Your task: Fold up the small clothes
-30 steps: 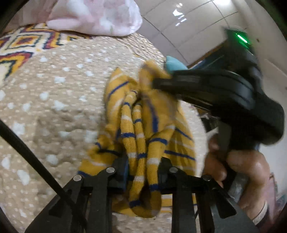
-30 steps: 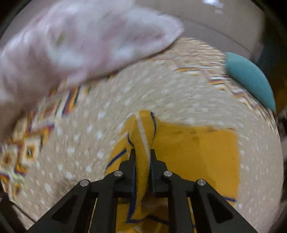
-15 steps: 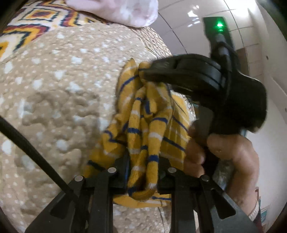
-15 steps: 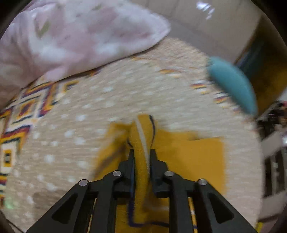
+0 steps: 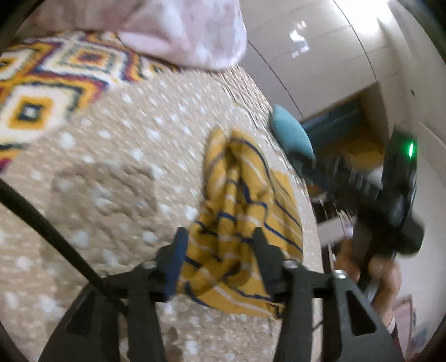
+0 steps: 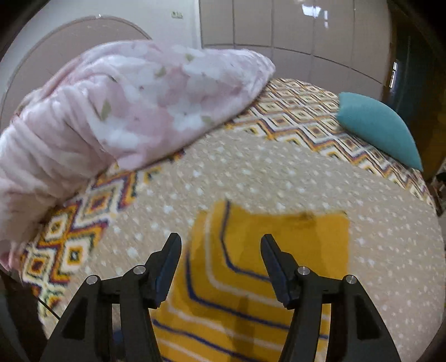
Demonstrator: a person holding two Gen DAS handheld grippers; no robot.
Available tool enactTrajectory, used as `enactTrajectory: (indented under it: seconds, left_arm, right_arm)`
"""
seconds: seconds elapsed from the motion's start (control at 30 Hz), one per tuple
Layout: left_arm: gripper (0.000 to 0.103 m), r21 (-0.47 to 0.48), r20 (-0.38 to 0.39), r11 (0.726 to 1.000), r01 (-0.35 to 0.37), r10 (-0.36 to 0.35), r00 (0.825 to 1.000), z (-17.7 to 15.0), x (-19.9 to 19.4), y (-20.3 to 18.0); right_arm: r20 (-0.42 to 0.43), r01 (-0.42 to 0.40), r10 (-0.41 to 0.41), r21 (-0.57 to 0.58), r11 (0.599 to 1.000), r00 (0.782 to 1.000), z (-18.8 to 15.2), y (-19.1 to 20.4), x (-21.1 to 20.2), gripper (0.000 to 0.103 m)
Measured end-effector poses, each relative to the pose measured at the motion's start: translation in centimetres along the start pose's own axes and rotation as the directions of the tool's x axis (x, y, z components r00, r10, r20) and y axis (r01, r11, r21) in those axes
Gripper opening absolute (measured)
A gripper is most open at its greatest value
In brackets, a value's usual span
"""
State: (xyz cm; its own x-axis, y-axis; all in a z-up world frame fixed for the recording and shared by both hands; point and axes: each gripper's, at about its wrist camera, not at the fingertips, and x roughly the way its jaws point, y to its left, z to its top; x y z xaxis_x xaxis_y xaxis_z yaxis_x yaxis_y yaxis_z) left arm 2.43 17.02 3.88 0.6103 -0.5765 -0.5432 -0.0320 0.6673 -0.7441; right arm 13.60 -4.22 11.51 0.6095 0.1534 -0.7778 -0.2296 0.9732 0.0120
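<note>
A small yellow garment with blue and white stripes (image 5: 237,200) lies bunched on the beige dotted bedspread (image 5: 111,156). My left gripper (image 5: 220,250) straddles its near end. The jaws are opening, the cloth sits loose between them and the pads do not press on it. In the right wrist view the same garment (image 6: 292,245) lies flat below my right gripper (image 6: 220,253). Those jaws are opening too, and nothing is gripped. The right gripper's black body (image 5: 370,192) also shows in the left wrist view, held by a hand (image 5: 382,275) beyond the bed's edge.
A pink floral blanket (image 6: 133,103) is heaped at the back left on the zigzag-patterned cover (image 6: 292,111). A teal pillow (image 6: 382,128) lies at the far right edge. A black cable (image 5: 47,231) crosses the left wrist view. Pale wardrobe doors (image 6: 278,25) stand behind.
Both grippers held the yellow garment's folds shut a second ago. Both have let go and spread their jaws. The right gripper has drawn away to the right, and the cloth has dropped onto the bed.
</note>
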Motion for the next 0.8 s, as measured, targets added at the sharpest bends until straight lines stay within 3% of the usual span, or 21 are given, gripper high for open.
enactTrajectory:
  seconds: [0.07, 0.17, 0.27, 0.43, 0.5, 0.67, 0.8]
  left_arm:
    - [0.056, -0.008, 0.041, 0.999, -0.043, 0.043, 0.998, 0.5, -0.3, 0.2]
    - [0.059, -0.042, 0.074, 0.996, -0.083, 0.086, 0.994, 1.0, -1.0, 1.3]
    - [0.063, -0.067, 0.082, 0.992, -0.111, 0.116, 0.990, 1.5, -0.8, 2.0]
    - [0.070, -0.043, 0.107, 0.987, -0.157, 0.160, 0.981, 1.7, -1.3, 2.1]
    - [0.071, -0.039, 0.108, 0.985, -0.167, 0.170, 0.979, 1.6, -1.4, 2.1]
    - [0.071, -0.031, 0.093, 0.985, -0.169, 0.171, 0.981, 1.6, -0.6, 2.1]
    - [0.071, -0.022, 0.078, 0.985, -0.171, 0.173, 0.982, 1.2, -0.3, 1.8]
  right_arm:
    - [-0.032, 0.011, -0.012, -0.041, 0.999, 0.999, -1.3, 0.5, 0.5, 0.023]
    - [-0.088, -0.009, -0.001, -0.105, 0.994, 0.996, -2.7, 2.0, 2.6, 0.013]
    - [-0.146, -0.027, 0.009, -0.121, 0.992, 0.989, -3.2, 3.6, 5.2, 0.013]
    - [-0.143, -0.036, 0.015, -0.147, 0.989, 0.990, -3.9, 5.8, 5.7, 0.012]
    - [-0.137, -0.048, 0.029, -0.141, 0.989, 0.990, -4.2, 5.8, 5.0, 0.012]
    - [-0.044, -0.165, 0.165, 0.003, 0.986, 0.985, -4.8, 2.3, -0.2, 0.012]
    - [-0.003, -0.121, 0.121, 0.017, 0.993, 0.993, -7.4, -0.3, -3.7, 0.013]
